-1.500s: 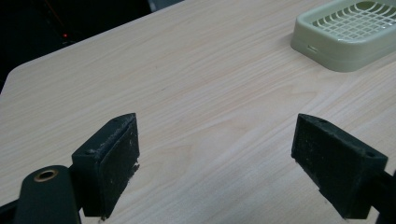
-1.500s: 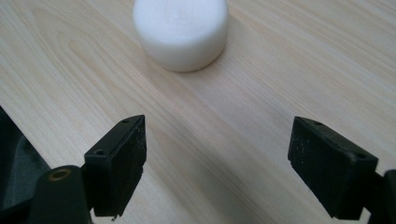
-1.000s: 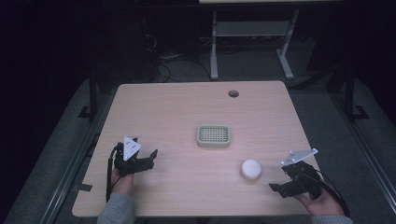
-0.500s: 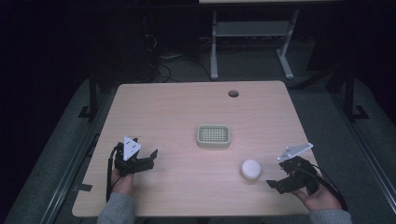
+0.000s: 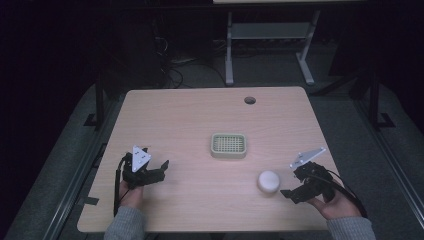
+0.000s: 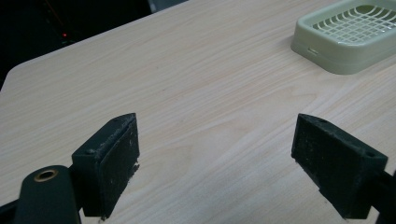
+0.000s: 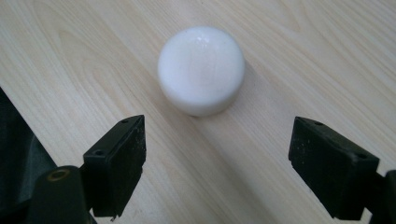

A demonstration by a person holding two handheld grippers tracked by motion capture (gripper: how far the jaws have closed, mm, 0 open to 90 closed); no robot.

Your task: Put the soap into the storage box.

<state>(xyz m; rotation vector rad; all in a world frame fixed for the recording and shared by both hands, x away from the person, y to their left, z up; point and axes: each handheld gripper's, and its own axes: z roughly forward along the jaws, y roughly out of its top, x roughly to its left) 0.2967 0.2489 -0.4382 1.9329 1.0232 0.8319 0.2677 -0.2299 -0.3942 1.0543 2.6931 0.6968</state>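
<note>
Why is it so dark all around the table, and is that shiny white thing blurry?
In the high view, light falls on the table, while the floor and room behind stay dim. In the right gripper view, the white round soap looks sharp, with a faint glare on top and a soft shadow beside it.

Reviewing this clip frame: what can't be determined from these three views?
- White round object: its underside and far side are hidden by its own body in the right gripper view; too small for detail in the high view.
- Green slotted tray: cut off by the top and right edges in the left gripper view.
- Dark round spot on the table: too small to tell whether it is a hole or a cap.
- Room beyond the table: too dark.
</note>
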